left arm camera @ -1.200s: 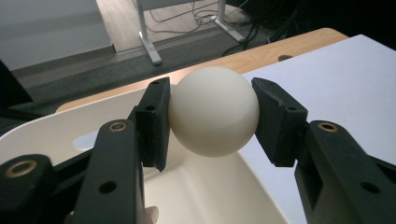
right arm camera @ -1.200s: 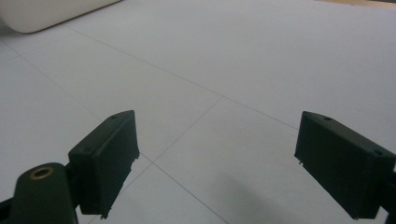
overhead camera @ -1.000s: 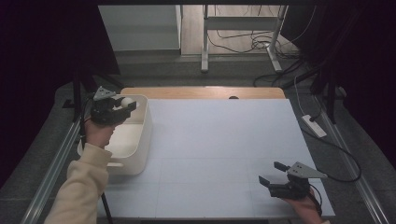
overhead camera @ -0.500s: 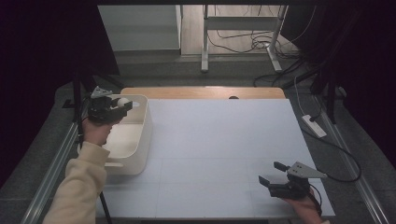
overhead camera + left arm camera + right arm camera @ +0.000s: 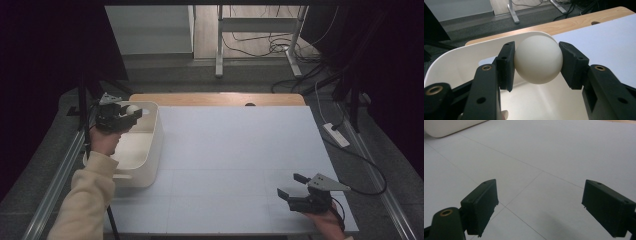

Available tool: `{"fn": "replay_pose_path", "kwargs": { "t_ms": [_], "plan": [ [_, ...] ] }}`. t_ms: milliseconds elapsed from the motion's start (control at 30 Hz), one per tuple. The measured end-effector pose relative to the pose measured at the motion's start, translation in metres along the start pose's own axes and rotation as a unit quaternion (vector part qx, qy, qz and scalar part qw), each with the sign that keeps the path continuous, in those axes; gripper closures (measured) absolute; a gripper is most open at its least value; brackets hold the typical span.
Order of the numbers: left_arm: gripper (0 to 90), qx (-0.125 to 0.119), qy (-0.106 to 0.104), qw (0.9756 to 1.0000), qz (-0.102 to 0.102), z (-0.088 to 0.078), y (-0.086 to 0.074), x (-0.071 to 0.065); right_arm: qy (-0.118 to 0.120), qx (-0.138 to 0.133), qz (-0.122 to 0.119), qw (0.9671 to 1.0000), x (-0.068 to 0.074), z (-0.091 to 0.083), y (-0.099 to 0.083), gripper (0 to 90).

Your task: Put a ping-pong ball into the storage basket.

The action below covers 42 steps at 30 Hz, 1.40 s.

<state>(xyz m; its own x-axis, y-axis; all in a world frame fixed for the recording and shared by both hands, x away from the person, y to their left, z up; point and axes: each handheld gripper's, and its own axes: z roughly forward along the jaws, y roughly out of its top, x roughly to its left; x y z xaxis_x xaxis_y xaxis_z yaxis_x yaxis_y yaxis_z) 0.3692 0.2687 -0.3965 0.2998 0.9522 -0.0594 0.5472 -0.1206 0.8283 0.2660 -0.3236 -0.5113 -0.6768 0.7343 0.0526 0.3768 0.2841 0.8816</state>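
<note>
So rn the left gripper [image 5: 131,113] has its fingers [image 5: 506,66] clenched on a white ball [image 5: 538,59], both pads pressing its sides. The ball hangs up in the air over the far end of the white bin [image 5: 151,145] at the left edge of the desk [image 5: 240,150], not touching the bin walls afaict. From the left gripper view you look straight down past the ball into the bin, and what shows of the inside looks bare, tho part of the floor is hidden behind the ball and fingers, so can't swear to that.

Progress imo: the pick is done, and the ball is either on its way into the bin or out of it — can't call which from this. What's left is setting it down and letting go.

The right gripper [image 5: 291,187] sits low over the near right corner of the desk, fingers [image 5: 481,203] spread wide w/ nothing between them, just the pale desk surface w/ thin grid lines.

Writing/brands: none readable. Ball is plain, bin is plain, no labels on the grippers either.
</note>
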Motion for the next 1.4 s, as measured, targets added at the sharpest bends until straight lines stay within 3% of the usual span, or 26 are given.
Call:
{"fn": "replay_pose_path", "kwargs": {
  "t_ms": [367,500,533,700,1033,1400],
  "plan": [
    [49.7,0.004,0.003,1.0,-0.001,0.002,-0.003,0.002,0.0,0.0,-0.001,1.0,0.0,0.0,0.0,13.4],
    [28.5,0.009,0.01,0.9999,-0.006,0.004,-0.002,0.001,0.0,-0.001,0.0,1.0,0.0,0.0,0.0,13.3],
    [26.8,0.01,0.008,0.9999,-0.006,0.004,-0.002,0.001,0.0,-0.001,0.0,1.0,0.0,0.0,0.0,13.3],
    [19.5,0.012,-0.005,0.9999,-0.003,0.004,-0.003,0.0,0.0,0.0,-0.001,1.0,0.0,0.0,0.0,13.3],
    [16.7,-0.003,-0.04,0.9992,0.007,-0.004,-0.005,-0.008,0.0,0.0,-0.001,1.0,0.0,0.0,0.0,13.3],
    [17.1,-0.023,-0.095,0.9948,0.029,-0.019,-0.011,-0.027,-0.001,0.001,-0.003,1.0,0.0,0.0,0.0,13.3]
  ]
}}
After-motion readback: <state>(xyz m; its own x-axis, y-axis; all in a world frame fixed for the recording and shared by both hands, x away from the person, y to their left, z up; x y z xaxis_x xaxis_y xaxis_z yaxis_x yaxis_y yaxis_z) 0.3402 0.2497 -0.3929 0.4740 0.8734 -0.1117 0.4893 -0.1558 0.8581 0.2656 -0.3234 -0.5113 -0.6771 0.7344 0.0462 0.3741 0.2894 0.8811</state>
